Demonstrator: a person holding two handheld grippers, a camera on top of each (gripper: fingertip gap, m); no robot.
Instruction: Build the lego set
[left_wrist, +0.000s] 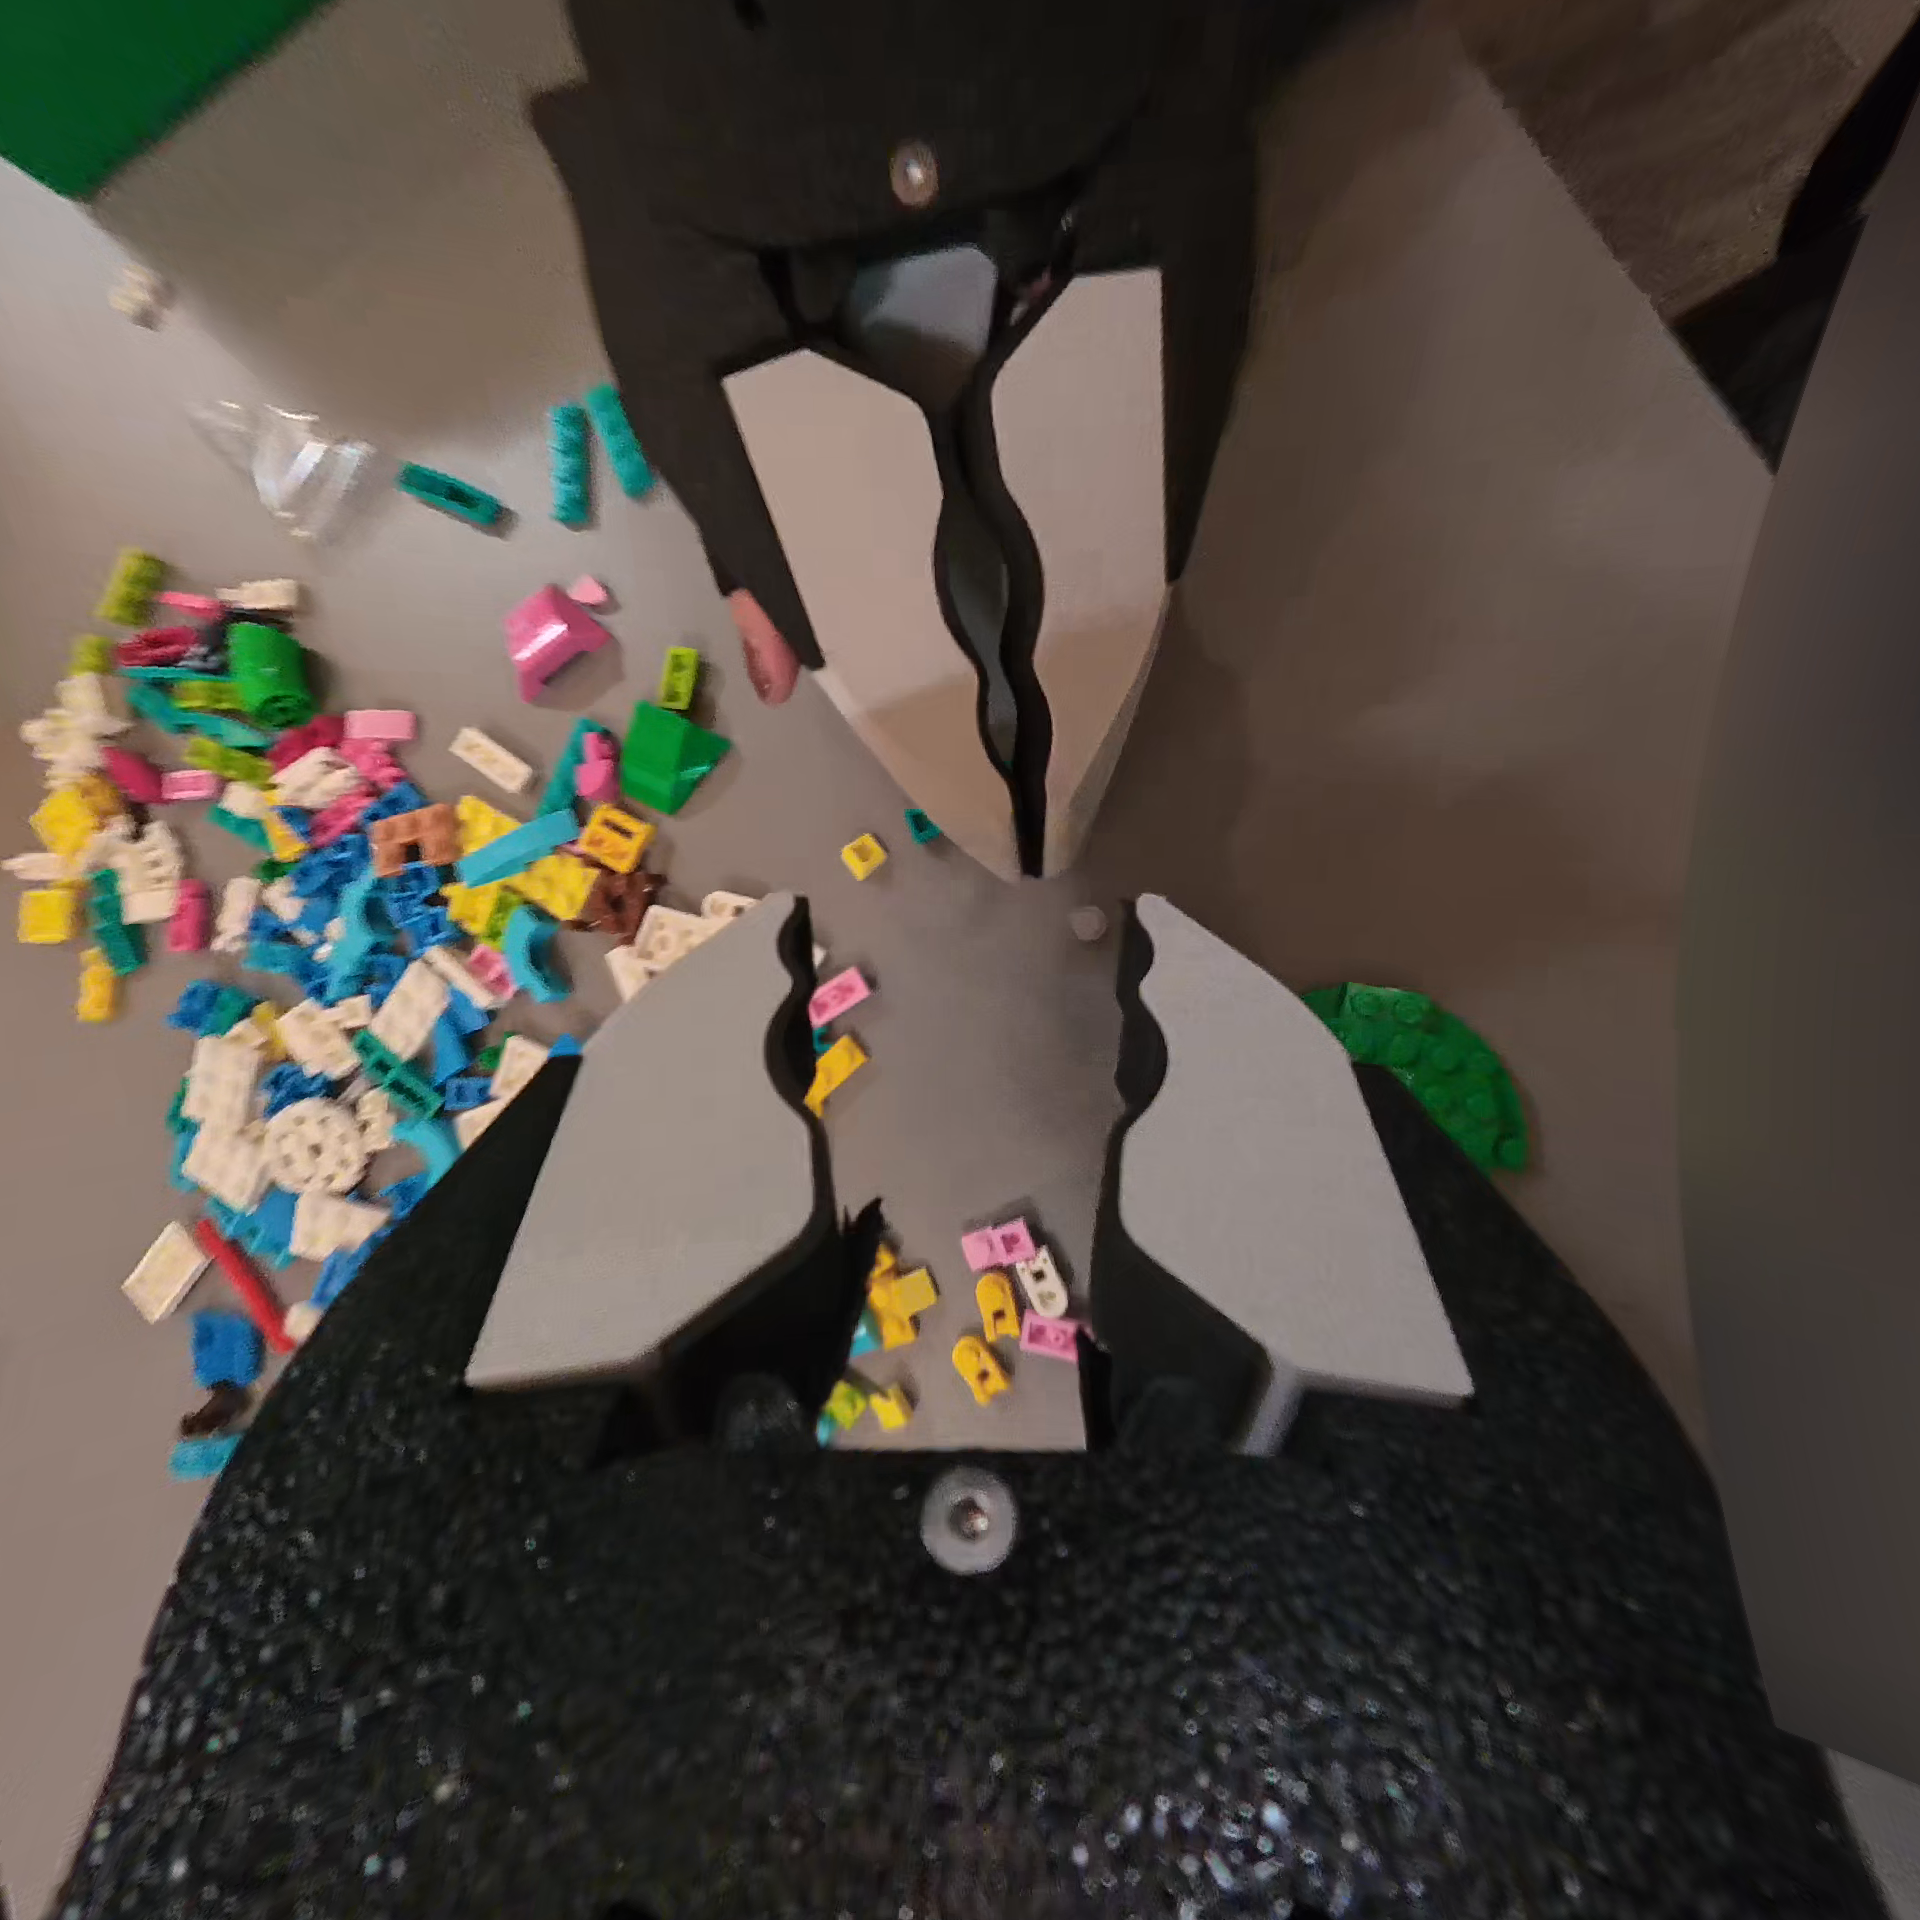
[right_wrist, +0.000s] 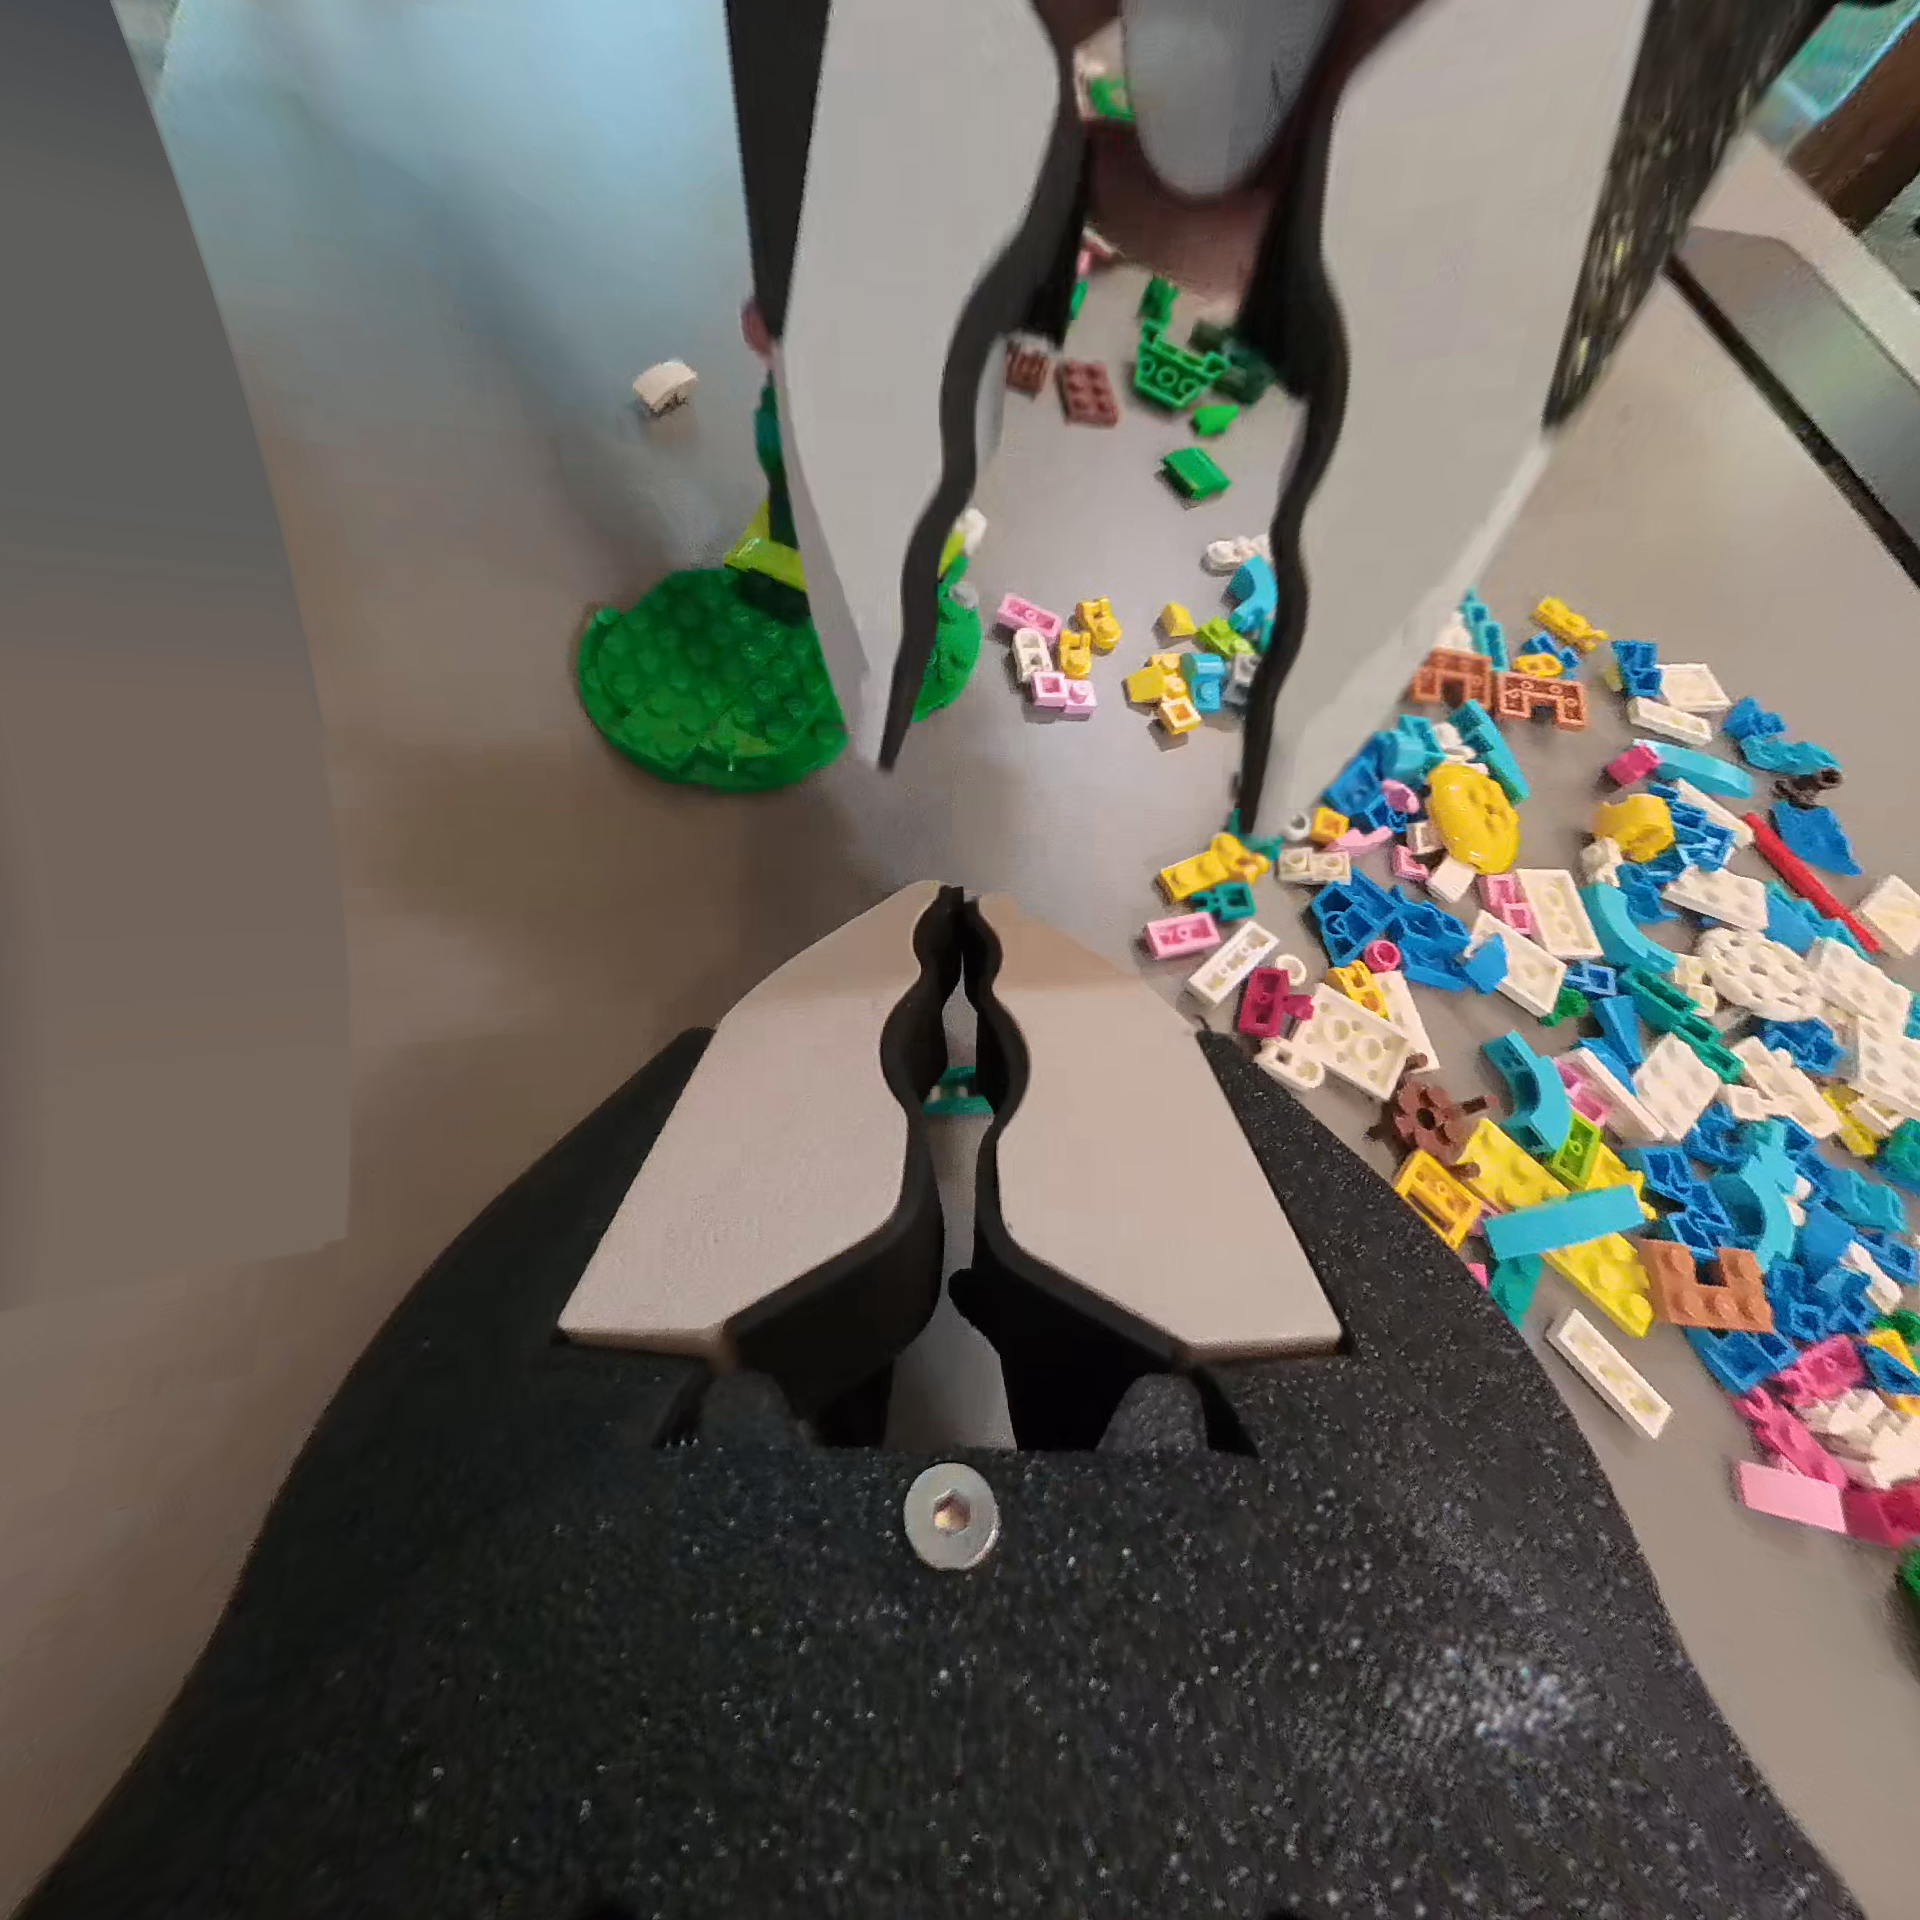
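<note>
claws tip to tip: left claw (left_wrist: 966, 914) spread, right claw (right_wrist: 958, 904) closed.

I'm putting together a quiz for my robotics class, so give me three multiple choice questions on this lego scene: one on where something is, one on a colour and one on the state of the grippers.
1. In the right wrist view, where is the round green plate?
A. On top of the brick pile
B. Left of the brick pile, apart from it
C. Between the right gripper's fingers

2. What colour is the long thin rod in the pile?
A. Red
B. Black
C. Orange

3. How are the grippers?
A. Both open
B. Both shut
C. Left gripper open, right gripper shut

Answers:
1 B, bare table lies between plate and pile.
2 A, the rod shows red against white and blue pieces.
3 C, there is a wide gap on the left, and the tips meet on the right.
</note>
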